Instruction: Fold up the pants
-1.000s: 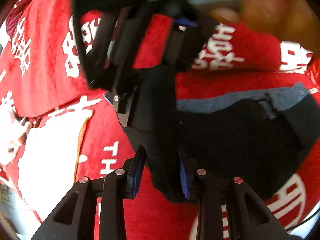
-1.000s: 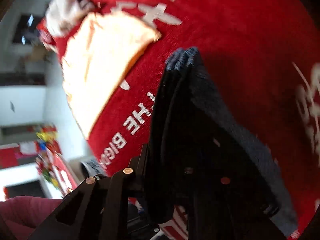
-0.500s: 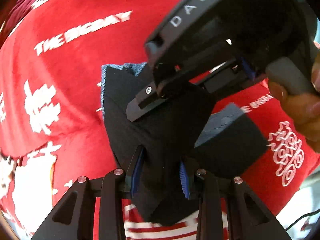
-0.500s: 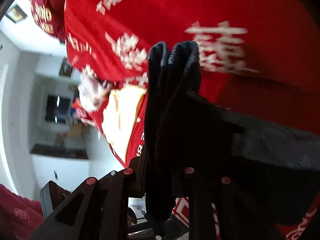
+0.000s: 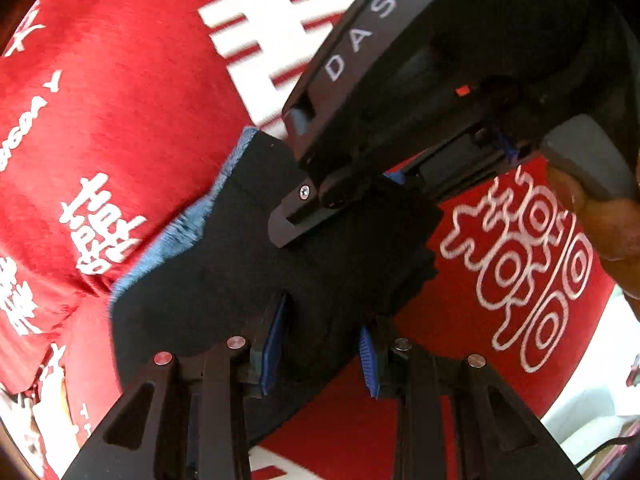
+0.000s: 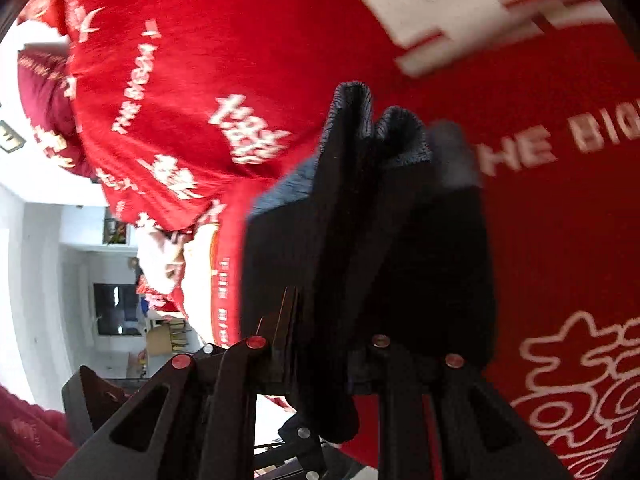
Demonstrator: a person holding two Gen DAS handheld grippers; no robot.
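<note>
Left claw [image 5: 320, 334]: I see both blue pads [image 5: 273, 344] with a fair gap between them, and the gap is packed with a thick bunch of the pants [image 5: 224, 280]. Gripping the pants, jaws held partway apart by the fabric.

Right claw [image 6: 320, 354]: same story in my right wrist view. Dark folded layers of the pants [image 6: 400, 248] run straight down between the fingers and fill the gap. Pad faces are hidden by cloth, but the fabric is clamped there. Several fold edges stand up past the fingertips, greyish-blue at the far rim.

From the left wrist view the right claw [image 5: 296, 216] sits just beyond mine, coming in from the upper right, its finger tip lying on the same dark bundle. Body reads "DAS". A hand [image 5: 608, 224] shows at the right edge on its grey handle.

Pants: black, bunched between the two claws, which are close together. A blue inner edge shows along the left side of the bundle. Cannot tell whether the bundle touches the surface under it.

Below everything: red cloth [image 5: 132, 92] with white characters and lettering, "THE BIG" readable at the right of the right wrist view. Room background at the left edge of that view is blurred.
</note>
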